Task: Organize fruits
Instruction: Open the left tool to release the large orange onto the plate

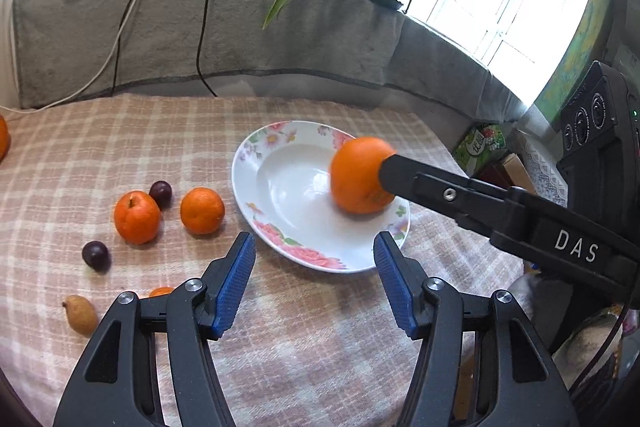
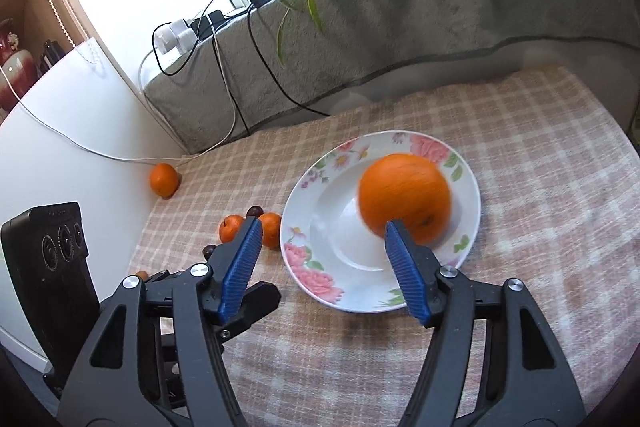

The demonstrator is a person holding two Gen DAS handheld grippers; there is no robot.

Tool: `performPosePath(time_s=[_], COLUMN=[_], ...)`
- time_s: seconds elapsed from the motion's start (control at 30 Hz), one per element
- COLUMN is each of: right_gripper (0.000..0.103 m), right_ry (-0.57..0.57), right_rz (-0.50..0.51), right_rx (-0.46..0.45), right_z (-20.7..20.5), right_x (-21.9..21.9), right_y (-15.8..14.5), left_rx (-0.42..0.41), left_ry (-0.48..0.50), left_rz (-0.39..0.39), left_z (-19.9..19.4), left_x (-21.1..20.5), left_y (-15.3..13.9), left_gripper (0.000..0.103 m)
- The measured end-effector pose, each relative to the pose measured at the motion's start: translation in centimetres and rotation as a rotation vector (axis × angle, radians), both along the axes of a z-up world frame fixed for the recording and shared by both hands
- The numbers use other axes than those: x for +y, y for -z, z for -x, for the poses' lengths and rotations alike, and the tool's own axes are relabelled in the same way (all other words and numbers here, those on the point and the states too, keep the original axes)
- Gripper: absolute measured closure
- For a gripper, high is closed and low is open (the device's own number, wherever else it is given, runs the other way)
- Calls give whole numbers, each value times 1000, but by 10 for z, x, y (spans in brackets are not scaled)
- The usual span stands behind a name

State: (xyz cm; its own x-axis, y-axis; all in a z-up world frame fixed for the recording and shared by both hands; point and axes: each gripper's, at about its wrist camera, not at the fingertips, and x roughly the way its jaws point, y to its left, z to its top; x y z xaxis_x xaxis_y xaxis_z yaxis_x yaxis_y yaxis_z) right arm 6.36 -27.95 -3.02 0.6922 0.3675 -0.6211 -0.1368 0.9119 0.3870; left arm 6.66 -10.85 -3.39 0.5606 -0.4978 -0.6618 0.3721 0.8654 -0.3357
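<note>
Large orange in the floral plate, both tools spread wide.

The big round orange (image 2: 405,202) sits, blurred, in the white porcelain plate with pink flower rim (image 2: 472,211) on the checked beige cloth (image 2: 540,147). The right gripper (image 2: 322,233) has its blue-padded fingers far apart, one tip just in front of the orange; whether it touches is unclear. The left gripper (image 1: 314,245) hangs near the plate's edge, likewise spread, pinching nothing. Left of the plate lie two small mandarins (image 1: 202,210), two dark plums (image 1: 95,255) and a tan oval fruit (image 1: 81,313).
</note>
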Motion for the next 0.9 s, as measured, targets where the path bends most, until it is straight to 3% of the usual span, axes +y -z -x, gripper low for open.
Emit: performPosePath(time_s=[0.27, 0.4, 0.9], right_gripper=[26, 17, 16], right_ry=[39, 60, 104], right_rz=[140, 202, 327], right_rx=[-64, -97, -129], right_z=[15, 20, 22], right_x=[2, 7, 19], right_y=[-9, -15, -19], left_rx=[-26, -34, -69], left_ry=[-39, -62, -131], left_rz=[-34, -42, -114], left_z=[7, 9, 19], left_x=[12, 22, 45], left_y=[1, 0, 0], left_gripper=[42, 41, 31])
